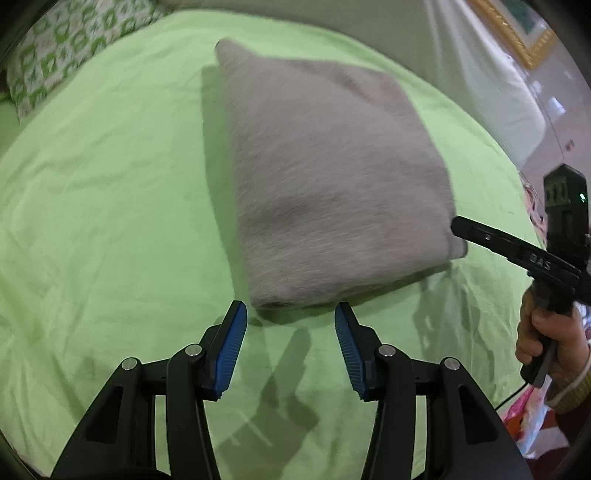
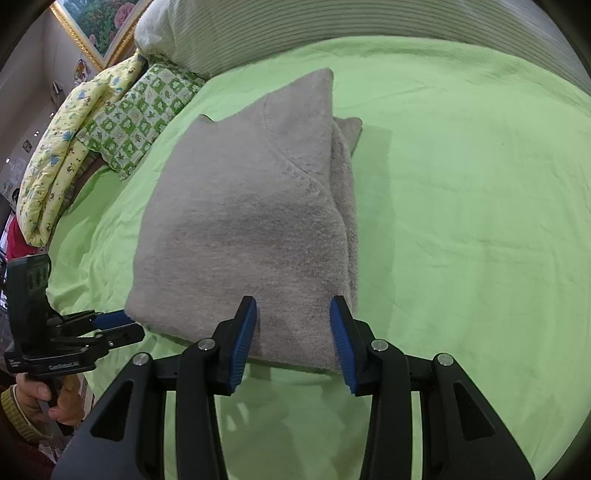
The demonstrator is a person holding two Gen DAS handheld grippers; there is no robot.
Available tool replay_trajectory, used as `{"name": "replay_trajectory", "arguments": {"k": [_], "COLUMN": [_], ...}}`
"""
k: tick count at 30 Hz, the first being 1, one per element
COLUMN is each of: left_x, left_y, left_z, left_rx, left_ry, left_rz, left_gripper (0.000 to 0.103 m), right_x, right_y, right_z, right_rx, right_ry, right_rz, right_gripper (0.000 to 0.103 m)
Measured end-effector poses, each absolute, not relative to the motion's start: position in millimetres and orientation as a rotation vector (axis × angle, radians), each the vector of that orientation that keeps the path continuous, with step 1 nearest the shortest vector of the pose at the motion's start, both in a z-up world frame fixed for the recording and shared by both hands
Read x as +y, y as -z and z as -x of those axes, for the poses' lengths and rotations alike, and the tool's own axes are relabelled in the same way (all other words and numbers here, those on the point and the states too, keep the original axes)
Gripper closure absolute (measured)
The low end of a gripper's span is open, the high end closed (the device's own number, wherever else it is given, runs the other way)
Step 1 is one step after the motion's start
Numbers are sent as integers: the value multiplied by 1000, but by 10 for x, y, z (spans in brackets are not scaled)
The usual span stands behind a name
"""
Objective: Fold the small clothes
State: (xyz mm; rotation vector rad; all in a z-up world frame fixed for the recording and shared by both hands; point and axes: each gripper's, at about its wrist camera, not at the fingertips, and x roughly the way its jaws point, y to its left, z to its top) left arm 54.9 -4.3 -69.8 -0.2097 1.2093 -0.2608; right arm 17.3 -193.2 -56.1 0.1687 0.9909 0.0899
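A grey garment lies folded into a thick rectangle on the green bedsheet. My left gripper is open and empty, its blue pads just short of the garment's near edge. My right gripper is open, its jaws standing at either side of the garment's near right corner, above the cloth. In the left wrist view the right gripper comes in from the right at the garment's corner. In the right wrist view the left gripper sits at the garment's left corner.
A green patterned pillow and a yellow printed quilt lie at the bed's far left. A pale striped pillow runs along the headboard side. A gold-framed picture hangs on the wall. Colourful bags sit beside the bed.
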Motion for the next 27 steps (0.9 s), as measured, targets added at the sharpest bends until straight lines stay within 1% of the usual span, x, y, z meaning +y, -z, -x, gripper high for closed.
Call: {"name": "replay_trajectory", "arguments": {"k": [2, 5, 7, 9, 10, 11, 12, 14, 17, 27], "left_x": [-28, 0, 2, 8, 8, 10, 2, -33, -70, -217], "left_y": [607, 518, 432, 342, 302, 264, 226, 186, 133, 138], "left_z": [-508, -503, -493, -468, -495, -492, -474, -448, -375, -77], "left_rx": [1192, 1174, 1153, 1123, 1115, 1106, 1090, 1068, 1036, 1011], "left_ry": [271, 248, 224, 199, 186, 171, 150, 129, 92, 43], "left_rz": [212, 234, 256, 257, 251, 244, 235, 223, 188, 85], "left_gripper": [52, 47, 38, 34, 29, 27, 26, 25, 23, 23], "right_x": [-1917, -1922, -1909, -1890, -1876, -1854, -1840, -1809, -1752, -1557], "right_y": [513, 433, 368, 303, 279, 245, 220, 179, 130, 184], "right_z": [-141, -100, -55, -8, 15, 50, 74, 120, 222, 470], "right_rx": [980, 965, 952, 940, 935, 927, 921, 909, 881, 861], "right_ry": [-93, -95, -95, -99, -100, -97, -96, -96, -93, -100], "right_rz": [-165, -181, -187, -193, -191, -184, -180, -177, -169, -143], "right_gripper": [61, 61, 59, 59, 59, 57, 55, 46, 38, 31]}}
